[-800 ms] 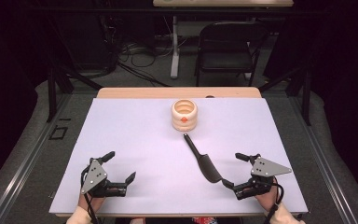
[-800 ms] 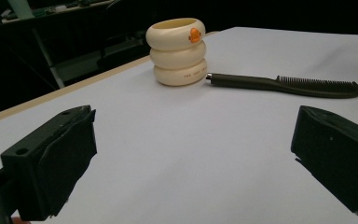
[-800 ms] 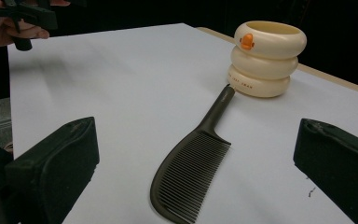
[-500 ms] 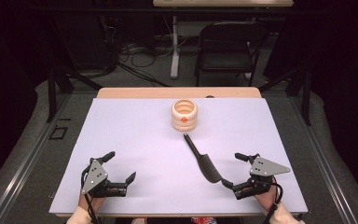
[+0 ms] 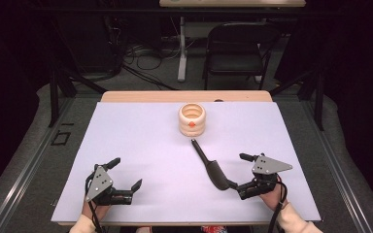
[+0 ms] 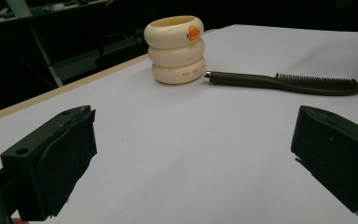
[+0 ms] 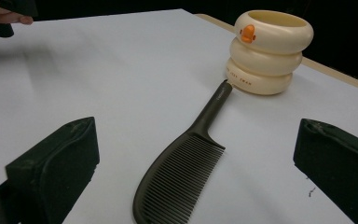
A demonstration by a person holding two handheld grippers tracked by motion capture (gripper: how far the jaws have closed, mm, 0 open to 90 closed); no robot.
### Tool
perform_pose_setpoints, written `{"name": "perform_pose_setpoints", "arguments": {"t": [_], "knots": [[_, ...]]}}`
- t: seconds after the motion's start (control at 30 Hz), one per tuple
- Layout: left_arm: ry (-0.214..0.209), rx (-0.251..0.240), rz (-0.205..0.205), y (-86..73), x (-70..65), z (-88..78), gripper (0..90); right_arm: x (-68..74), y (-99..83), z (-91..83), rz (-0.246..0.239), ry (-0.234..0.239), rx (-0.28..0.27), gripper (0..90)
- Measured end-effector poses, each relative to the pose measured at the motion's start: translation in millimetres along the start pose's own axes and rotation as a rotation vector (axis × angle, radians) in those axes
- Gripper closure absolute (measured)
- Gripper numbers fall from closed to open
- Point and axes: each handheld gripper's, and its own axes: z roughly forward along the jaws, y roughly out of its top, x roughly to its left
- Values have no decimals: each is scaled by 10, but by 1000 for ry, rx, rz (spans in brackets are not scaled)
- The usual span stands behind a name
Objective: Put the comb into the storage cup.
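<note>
High view above the table [image 5: 141, 145]; both low gripper views close, sharing comb [image 6: 289, 83] and cream holder [image 7: 266, 51].

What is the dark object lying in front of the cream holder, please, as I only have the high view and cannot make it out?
Observer: It is a dark comb; the right gripper view shows fine teeth along one edge.
Operator: Does its handle touch the holder?
Observer: In the right gripper view the handle tip lies right at the base of the cream holder; whether it touches, I cannot tell.
Operator: Thank you. Is there anything on the holder's side?
Observer: Yes, an orange duck-bill bump on the top ring, and small printed lettering on the bottom ring, too small to read.
</note>
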Motion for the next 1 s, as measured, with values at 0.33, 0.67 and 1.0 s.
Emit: {"name": "perform_pose_setpoints", "arguments": {"t": [0.33, 0.67, 1.0], "knots": [[4, 6, 0, 0, -3, 8, 0, -102, 72, 147, 6, 13, 5, 0], [4, 4, -1, -1, 4, 12, 0, -155, 137, 347, 1, 40, 34, 0], [6, 0, 0, -1, 10, -2, 0, -226, 187, 521, 3, 57, 65, 0]]}}
